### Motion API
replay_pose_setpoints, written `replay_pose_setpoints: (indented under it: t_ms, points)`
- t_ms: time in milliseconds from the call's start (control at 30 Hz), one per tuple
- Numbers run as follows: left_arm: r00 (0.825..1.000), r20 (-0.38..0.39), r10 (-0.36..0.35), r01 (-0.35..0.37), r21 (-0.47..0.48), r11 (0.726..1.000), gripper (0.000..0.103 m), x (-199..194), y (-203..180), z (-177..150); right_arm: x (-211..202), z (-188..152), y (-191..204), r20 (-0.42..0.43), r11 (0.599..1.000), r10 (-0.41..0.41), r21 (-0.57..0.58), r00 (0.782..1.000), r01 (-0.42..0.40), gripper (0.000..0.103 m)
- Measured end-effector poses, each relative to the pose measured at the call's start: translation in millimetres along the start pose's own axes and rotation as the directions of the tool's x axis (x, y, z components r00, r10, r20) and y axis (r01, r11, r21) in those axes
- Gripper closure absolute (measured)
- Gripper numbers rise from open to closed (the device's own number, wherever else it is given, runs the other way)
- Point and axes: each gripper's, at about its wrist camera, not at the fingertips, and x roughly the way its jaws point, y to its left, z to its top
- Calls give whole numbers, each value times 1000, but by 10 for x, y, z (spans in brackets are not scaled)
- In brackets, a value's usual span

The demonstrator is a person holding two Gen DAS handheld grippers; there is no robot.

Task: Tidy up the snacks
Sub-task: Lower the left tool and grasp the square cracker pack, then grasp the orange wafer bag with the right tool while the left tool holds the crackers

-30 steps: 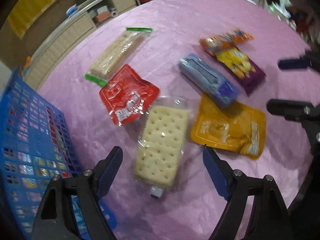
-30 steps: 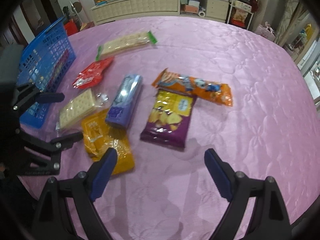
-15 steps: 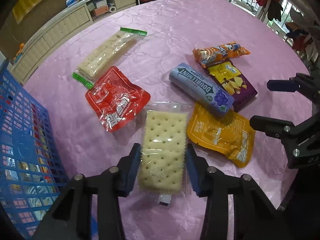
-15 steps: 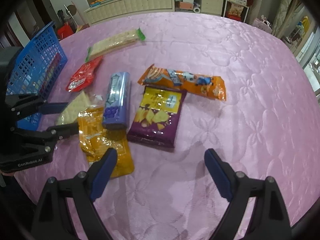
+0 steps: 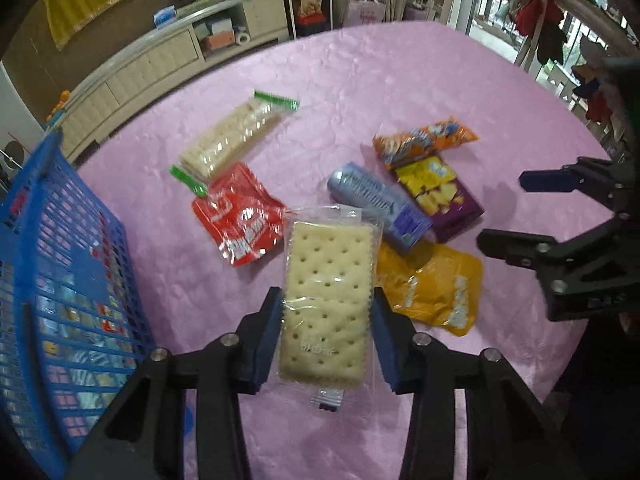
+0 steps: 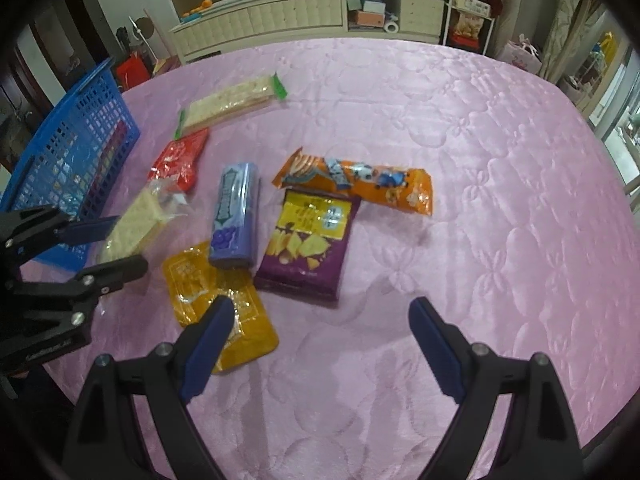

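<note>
My left gripper (image 5: 326, 320) is shut on a clear-wrapped cracker pack (image 5: 326, 300) and holds it above the pink tablecloth; the pack also shows in the right wrist view (image 6: 134, 224). A blue basket (image 5: 56, 280) stands at its left. On the cloth lie a red pouch (image 5: 240, 220), a long cracker sleeve (image 5: 232, 140), a blue gum pack (image 5: 380, 204), a purple chip bag (image 5: 440, 196), an orange bag (image 5: 424, 140) and a yellow pouch (image 5: 432, 284). My right gripper (image 6: 320, 344) is open and empty, in front of the yellow pouch (image 6: 220, 300).
The round table's pink cloth (image 6: 480, 160) stretches to the right and far side. A low white cabinet (image 6: 300, 12) stands behind the table. The table's near edge (image 6: 600, 440) curves at the lower right. The basket (image 6: 68, 148) holds several small packets.
My left gripper closed on the cracker pack and lifted it off the cloth. My right gripper stayed open, shifting slightly.
</note>
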Motion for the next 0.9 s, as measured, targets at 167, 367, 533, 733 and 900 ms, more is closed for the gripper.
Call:
replay_pose_setpoints:
  t_ms: [167, 367, 533, 733, 900]
  points:
    - [999, 42, 2, -1, -14, 1000, 62, -155, -47, 91, -55, 72, -24, 15, 999, 33, 11, 999, -33, 12]
    - [997, 73, -12, 16, -46, 999, 62, -232, 16, 180, -133, 313, -31, 39, 997, 25, -75, 999, -22, 12]
    - [996, 86, -11, 20, -107, 994, 62, -170, 96, 243, -103, 563, -54, 53, 988, 23, -155, 998, -14, 12]
    - [998, 61, -19, 28, -153, 988, 62, -5, 146, 325, 157, 745, -15, 0, 954, 39, -299, 999, -37, 31]
    - [999, 40, -20, 26, -159, 987, 62, 128, 140, 381, 406, 793, -12, -49, 924, 46, -377, 998, -61, 38]
